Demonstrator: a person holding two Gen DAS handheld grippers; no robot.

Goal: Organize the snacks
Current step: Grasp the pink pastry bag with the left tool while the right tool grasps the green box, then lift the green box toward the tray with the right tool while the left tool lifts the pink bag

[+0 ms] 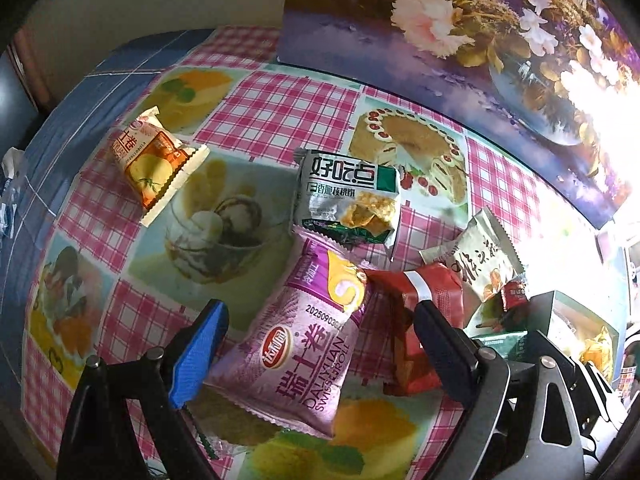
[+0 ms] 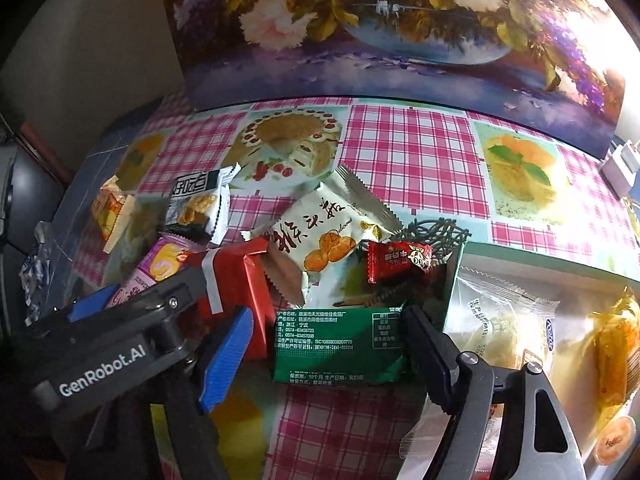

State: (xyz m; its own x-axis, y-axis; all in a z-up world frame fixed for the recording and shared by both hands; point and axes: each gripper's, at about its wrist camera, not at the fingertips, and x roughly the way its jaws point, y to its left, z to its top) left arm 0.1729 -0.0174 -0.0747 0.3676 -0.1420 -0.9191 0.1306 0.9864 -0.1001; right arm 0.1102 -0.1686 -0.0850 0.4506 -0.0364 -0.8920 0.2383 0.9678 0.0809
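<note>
Nearest, the left gripper (image 1: 316,354) hangs with its jaws spread wide either side of a pink-purple Swiss-roll packet (image 1: 304,344), the pads clear of it. Beside it the right gripper (image 2: 328,344) straddles a flat green foil snack packet (image 2: 340,346); whether its pads press on it I cannot tell. Both packets lie on the pink-checked, cake-printed tablecloth (image 2: 408,140), with a red wrapper (image 2: 240,280) between them. Farther back sit a cream biscuit packet (image 2: 324,228) and a silver-green walnut-cake packet (image 1: 348,196), and an orange packet (image 1: 152,160) lies alone toward the cloth's left edge.
</note>
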